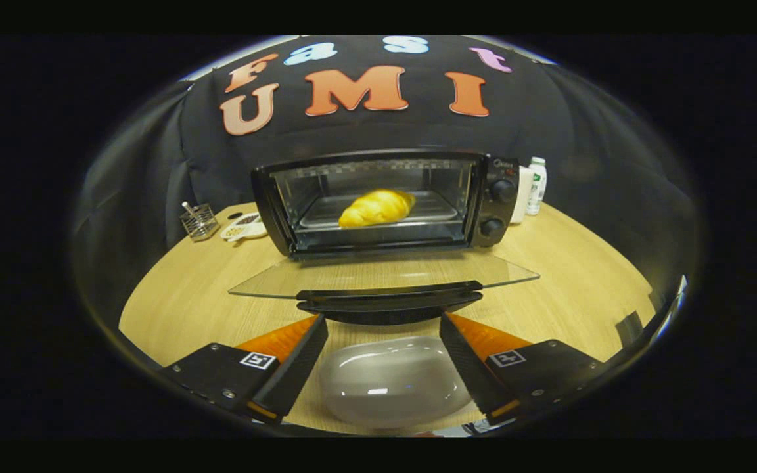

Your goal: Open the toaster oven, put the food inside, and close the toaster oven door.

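A black toaster oven (497, 203) stands on the wooden table with its glass door (385, 272) folded down flat toward me. A golden croissant (376, 207) lies on the tray inside the oven. The door's dark handle (388, 303) runs along its near edge, just ahead of my fingertips. My gripper (384, 323) is open, its two fingers spread wide with nothing held. An empty grey oval plate (391, 381) rests on the table below, between the fingers.
Left of the oven sit a small wire basket (198, 221) and a white dish of snacks (244, 228). A white cup and a bottle (536, 186) stand to the oven's right. The light wooden table (582, 289) spreads out on both sides of the door.
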